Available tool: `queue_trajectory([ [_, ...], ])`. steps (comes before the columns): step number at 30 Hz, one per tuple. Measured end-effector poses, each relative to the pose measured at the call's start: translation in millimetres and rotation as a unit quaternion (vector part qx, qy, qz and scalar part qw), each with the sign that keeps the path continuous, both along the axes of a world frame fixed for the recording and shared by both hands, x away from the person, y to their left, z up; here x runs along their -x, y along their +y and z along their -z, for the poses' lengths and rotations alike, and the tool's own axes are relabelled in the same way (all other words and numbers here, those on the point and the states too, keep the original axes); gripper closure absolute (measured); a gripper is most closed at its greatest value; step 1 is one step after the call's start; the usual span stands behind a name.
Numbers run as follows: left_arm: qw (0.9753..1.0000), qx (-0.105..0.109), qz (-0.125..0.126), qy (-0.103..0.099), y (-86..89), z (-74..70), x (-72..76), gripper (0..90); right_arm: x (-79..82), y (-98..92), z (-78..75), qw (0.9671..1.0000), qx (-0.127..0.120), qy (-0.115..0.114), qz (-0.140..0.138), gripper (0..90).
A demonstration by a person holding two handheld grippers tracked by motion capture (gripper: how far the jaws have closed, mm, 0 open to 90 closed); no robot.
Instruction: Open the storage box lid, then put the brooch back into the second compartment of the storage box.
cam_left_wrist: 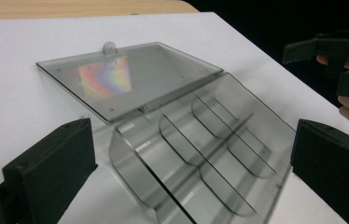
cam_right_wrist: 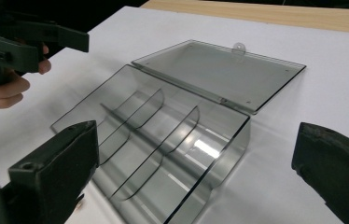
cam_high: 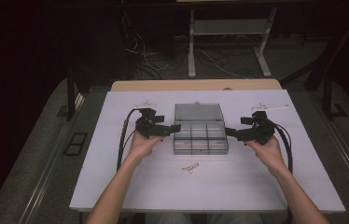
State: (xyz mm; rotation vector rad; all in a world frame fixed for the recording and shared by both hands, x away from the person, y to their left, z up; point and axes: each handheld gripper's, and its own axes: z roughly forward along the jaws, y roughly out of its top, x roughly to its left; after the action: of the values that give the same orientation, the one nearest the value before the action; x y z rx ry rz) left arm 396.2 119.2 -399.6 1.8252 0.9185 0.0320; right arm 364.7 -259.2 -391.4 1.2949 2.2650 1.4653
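White sheeting covers the table (cam_high: 116, 186), with a strip of bare wood at its far edge and dark floor, cables and a metal stand leg beyond. Between the two claws sits a clear plastic organizer box (cam_high: 200, 137), its lid (cam_high: 198, 112) swung fully back and lying flat on the far side, so the six compartments are exposed from above.

The left claw (cam_high: 175, 128) rests at the box's left wall and the right claw (cam_high: 230, 132) just off its right wall, tips pointed inward at each other across the box. Both stand wide open with nothing between the jaws: in the left gripper view the box (cam_left_wrist: 196, 154) lies ahead of the spread jaws, and the right gripper view shows it (cam_right_wrist: 163, 144) likewise, compartments seemingly empty. The flanking pose probably serves to steady the box, or to start on it from both sides.

Nearer the person than either claw, a small chain of metal rings (cam_high: 190, 167) lies loose on the table. Beyond the left claw is a small pale item (cam_high: 145, 104), and beyond the right claw a white strip (cam_high: 270, 108); both are too small to identify. These likely wait to be sorted into the compartments.
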Motion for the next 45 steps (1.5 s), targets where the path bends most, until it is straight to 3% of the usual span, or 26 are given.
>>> queue_trajectory([
  [7, 0.9998, -0.002, 0.015, -0.01, 3.4, -4.6, 18.8, 0.0, 23.9, -2.5, -1.5, 0.9999, 0.002, -0.007, -0.01, 0.6],
  [13, 0.9992, -0.006, 0.033, -0.02, 2.5, -9.1, 35.8, 0.0, 46.1, -5.1, 4.9, 0.9996, 0.021, -0.014, -0.01, 0.6],
  [17, 0.9986, -0.009, 0.045, -0.026, -0.6, -11.6, 46.4, 0.0, 59.0, -11.3, 7.5, 0.9999, 0.01, -0.01, -0.007, 0.6],
  [24, 0.996, -0.042, 0.07, -0.037, -11.2, -9.0, 61.5, 0.0, 79.0, -17.8, 13.4, 0.9999, 0.005, -0.003, -0.011, 0.6],
  [32, 0.9929, -0.062, 0.098, -0.025, -21.0, -3.3, 70.9, 0.0, 93.5, -23.0, 20.9, 0.9999, 0.003, 0.003, -0.009, 0.6],
  [39, 0.9844, -0.103, 0.141, -0.02, -32.2, 3.0, 78.3, 0.0, 101.8, -27.0, 24.8, 0.9998, -0.009, 0.013, -0.007, 0.6],
  [45, 0.9755, -0.135, 0.172, -0.021, -43.7, 6.6, 86.9, 0.0, 107.4, -29.6, 32.5, 0.9997, 0.005, 0.023, -0.003, 0.6],
])
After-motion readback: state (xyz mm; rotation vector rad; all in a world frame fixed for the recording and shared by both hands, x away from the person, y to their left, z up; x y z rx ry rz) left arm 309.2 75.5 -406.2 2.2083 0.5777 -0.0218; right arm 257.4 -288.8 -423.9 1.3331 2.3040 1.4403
